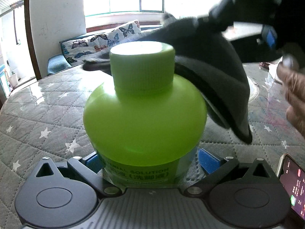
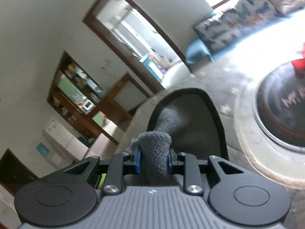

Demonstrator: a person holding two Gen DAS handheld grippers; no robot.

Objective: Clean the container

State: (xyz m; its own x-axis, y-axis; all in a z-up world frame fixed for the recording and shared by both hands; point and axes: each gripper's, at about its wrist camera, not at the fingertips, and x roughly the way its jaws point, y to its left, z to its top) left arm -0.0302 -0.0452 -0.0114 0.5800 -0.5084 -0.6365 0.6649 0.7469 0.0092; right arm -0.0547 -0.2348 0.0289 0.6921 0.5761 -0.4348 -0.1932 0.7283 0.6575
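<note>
A quilted grey surface [image 1: 38, 114] with white stars carries everything here. On it stands a lime-green bottle [image 1: 144, 112] with a ribbed green cap [image 1: 143, 66], upright and close before the left wrist camera. The left tongs [image 1: 150, 161] reach forward level with the surface, their blue pads [image 1: 208, 161] set against the bottle's lower body on either side, closed on it about as wide as the bottle. The label at the bottle's foot reads "SOLUTION" in pale letters, with a line of Chinese characters in brackets beneath; smaller print below is too blurred to read.

A dark grey cloth [image 1: 215, 72] with a black bound edge drapes down from above right, lying against the bottle's shoulder and the right side of the cap. The right tongs [image 1: 266, 38] come in from the upper right, tilted downward over the bottle, and a person's hand [image 1: 294, 97] shows blurred at the right edge. In the right wrist view these tongs [image 2: 154, 160] are nearly closed, pinching a bunched fold of the fleecy cloth [image 2: 183, 118] between the blue pads [image 2: 138, 159], the rest hanging forward.

A round dark tin [image 2: 282, 110] with a metal rim sits on the surface to the right; its pinkish lettering begins "Mr" and is otherwise unreadable. A phone [image 1: 291, 183] with a lit screen lies at the lower right.
</note>
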